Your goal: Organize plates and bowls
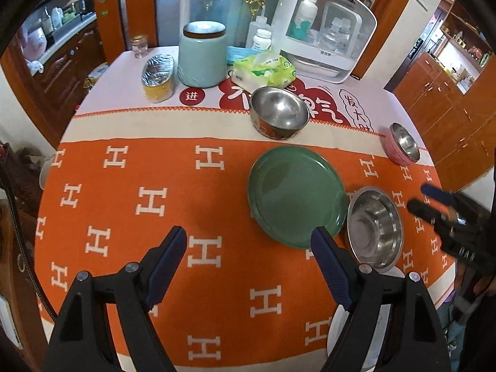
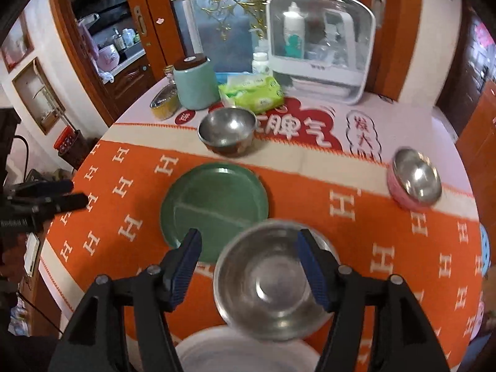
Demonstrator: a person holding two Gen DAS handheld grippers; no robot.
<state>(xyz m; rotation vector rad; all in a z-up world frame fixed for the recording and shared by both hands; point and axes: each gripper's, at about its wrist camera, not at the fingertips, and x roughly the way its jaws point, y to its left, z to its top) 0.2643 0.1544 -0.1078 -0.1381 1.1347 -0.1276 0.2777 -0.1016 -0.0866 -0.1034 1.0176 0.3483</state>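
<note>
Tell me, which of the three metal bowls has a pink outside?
The small pink bowl at the table's far right edge. The deep steel bowl by the tissue pack and the shallow steel bowl beside the green plate are bare metal outside.

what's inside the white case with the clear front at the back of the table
Through the clear front of the white case a white bottle with a teal label stands at the left and clear plastic bottles at the right. Glare and the frame hide whatever sits lower or behind them.
</note>
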